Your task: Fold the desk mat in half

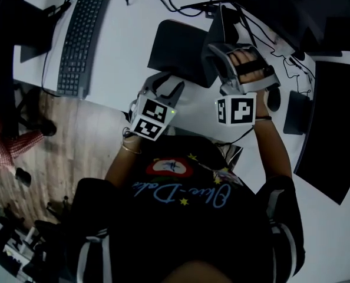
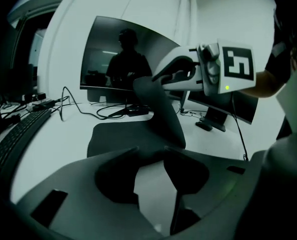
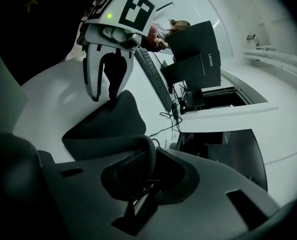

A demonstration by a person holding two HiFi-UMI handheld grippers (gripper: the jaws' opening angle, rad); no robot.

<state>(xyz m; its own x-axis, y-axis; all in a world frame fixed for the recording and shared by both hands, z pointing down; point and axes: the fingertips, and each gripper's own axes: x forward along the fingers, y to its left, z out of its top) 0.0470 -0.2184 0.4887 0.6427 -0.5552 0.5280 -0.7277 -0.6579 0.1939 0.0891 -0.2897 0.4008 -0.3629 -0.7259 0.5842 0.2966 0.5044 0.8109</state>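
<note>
While your right gripper (image 3: 149, 163) pinches the raised edge of the mat (image 1: 175, 46) and your left gripper (image 2: 151, 156) hangs part-open, empty, at its seven o'clock, a one-sided pull could skew the fold.

Keyboard (image 1: 81, 40) left of desk mat (image 1: 176, 50)

Toward one o'clock in your right gripper view, the word "Lenovo" runs vertically along the back edge of a dark monitor (image 3: 194, 51). It is the only brand you can read. At six o'clock in your head view, pale script lettering crosses your black T-shirt (image 1: 181, 196) upside down, beside a red oval badge (image 1: 170, 167), too dim to spell out. Black-and-white square code markers, without letters, show on the left cube (image 1: 151, 118) and the right cube (image 1: 236, 110).
</note>
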